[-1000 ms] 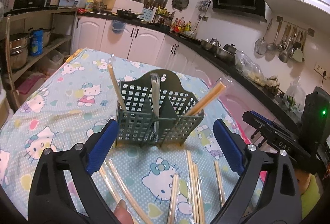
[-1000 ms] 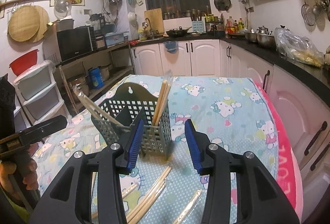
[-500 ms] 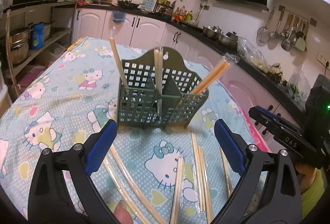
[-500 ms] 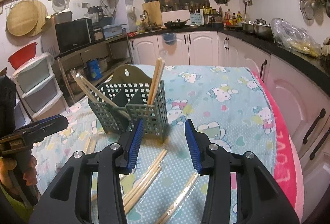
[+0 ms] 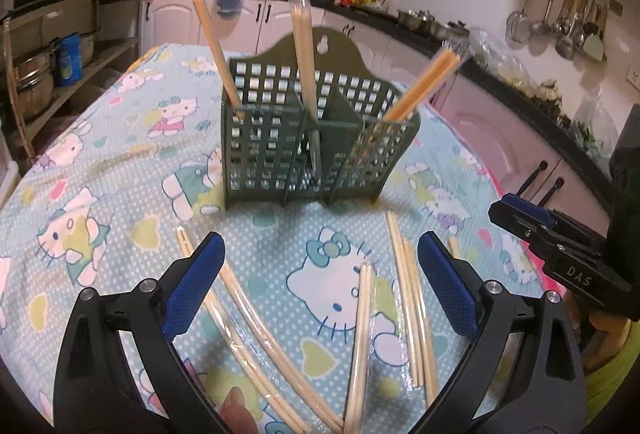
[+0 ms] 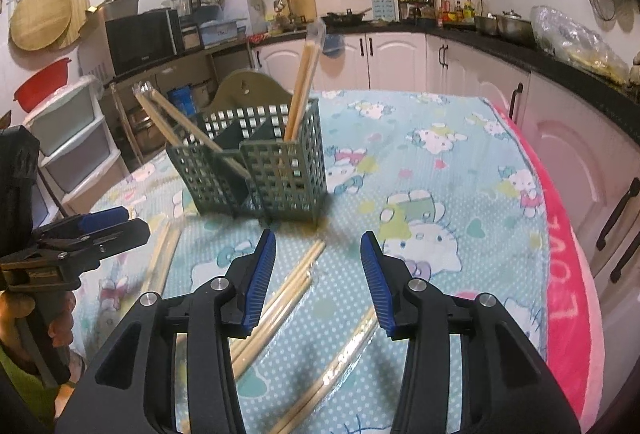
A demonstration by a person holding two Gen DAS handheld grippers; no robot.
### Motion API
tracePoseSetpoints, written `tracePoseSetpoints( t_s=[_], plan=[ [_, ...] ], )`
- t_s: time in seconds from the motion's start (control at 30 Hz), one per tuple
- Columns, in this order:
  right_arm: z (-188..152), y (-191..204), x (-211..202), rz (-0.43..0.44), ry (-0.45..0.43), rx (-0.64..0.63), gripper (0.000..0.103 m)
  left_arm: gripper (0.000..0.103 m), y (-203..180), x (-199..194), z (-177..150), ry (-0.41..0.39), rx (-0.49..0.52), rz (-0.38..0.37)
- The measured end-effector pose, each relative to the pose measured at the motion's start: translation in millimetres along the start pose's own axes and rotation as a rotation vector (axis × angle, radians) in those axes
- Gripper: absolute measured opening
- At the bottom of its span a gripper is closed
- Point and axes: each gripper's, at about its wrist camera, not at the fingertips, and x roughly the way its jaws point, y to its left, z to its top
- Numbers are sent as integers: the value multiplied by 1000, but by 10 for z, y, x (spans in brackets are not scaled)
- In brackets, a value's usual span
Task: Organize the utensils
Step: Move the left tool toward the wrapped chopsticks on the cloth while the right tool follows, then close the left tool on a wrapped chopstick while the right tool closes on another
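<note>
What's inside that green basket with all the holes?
The green basket holds three wrapped pairs of chopsticks, one per compartment: left, middle, right, all leaning out the top. Their lower ends are mostly hidden behind the lattice walls and dividers.

Both tools have been lowered toward the counter [image 5: 120,170]. The left tool [image 5: 320,284] is now seen nearer the wrapped chopsticks [image 5: 362,338] lying before the green holder [image 5: 316,138]. The right tool [image 6: 318,274] has likewise been brought down over the loose pairs [image 6: 288,294], its opening unchanged and empty.
</note>
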Motion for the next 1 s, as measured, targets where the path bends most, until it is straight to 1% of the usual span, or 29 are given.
tracePoseSetpoints(
  t_s=[0.27,0.43,0.5,0.57,0.6,0.67,0.87,1.0],
  plan=[
    [-155,-65,207,-1,82,15,43,88,-65,223,-145,82,37,4],
    [-219,-116,302,5,118,26,43,88,-123,329,-204,123,70,-4],
    [-230,-144,337,10,132,33,43,84,-149,360,-221,134,87,-16],
    [-231,-167,373,18,147,37,43,73,-169,394,-239,146,100,-21],
    [-231,-180,396,22,154,39,43,71,-176,409,-246,153,102,-30],
    [-224,-191,446,31,171,40,43,60,-194,454,-262,173,111,-42],
    [-179,-179,616,63,217,24,42,40,-265,574,-291,222,133,-75],
    [-140,-176,757,90,241,26,42,34,-300,658,-317,251,141,-88]
  ],
)
